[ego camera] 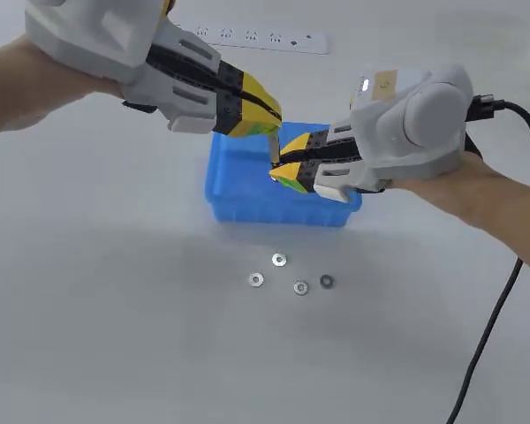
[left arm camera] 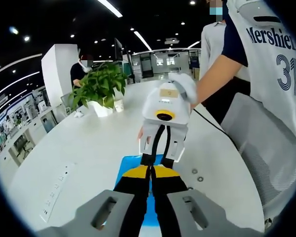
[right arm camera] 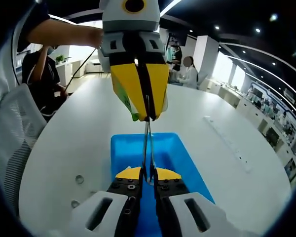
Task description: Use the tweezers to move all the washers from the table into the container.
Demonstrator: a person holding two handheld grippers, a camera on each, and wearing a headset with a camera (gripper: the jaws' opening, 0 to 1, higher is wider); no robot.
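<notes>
The thin metal tweezers point(ego camera: 274, 146) hang over the blue container point(ego camera: 247, 199), with a gripper on each end. My left gripper point(ego camera: 272, 115) comes in from the upper left and is shut on the upper end. My right gripper point(ego camera: 279, 170) reaches in from the right, shut on the lower end. In the right gripper view the tweezers point(right arm camera: 147, 143) run from my own jaws point(right arm camera: 148, 175) up to the left gripper point(right arm camera: 148, 117), above the container point(right arm camera: 177, 163). Several washers point(ego camera: 279, 259) lie on the white table in front of the container.
A white power strip point(ego camera: 256, 37) lies at the table's far edge. The right gripper's black cable point(ego camera: 512, 265) trails off to the right. A potted plant point(left arm camera: 98, 86) stands far along the table. A person point(left arm camera: 266, 59) and a grey chair point(left arm camera: 266, 148) are beside the table.
</notes>
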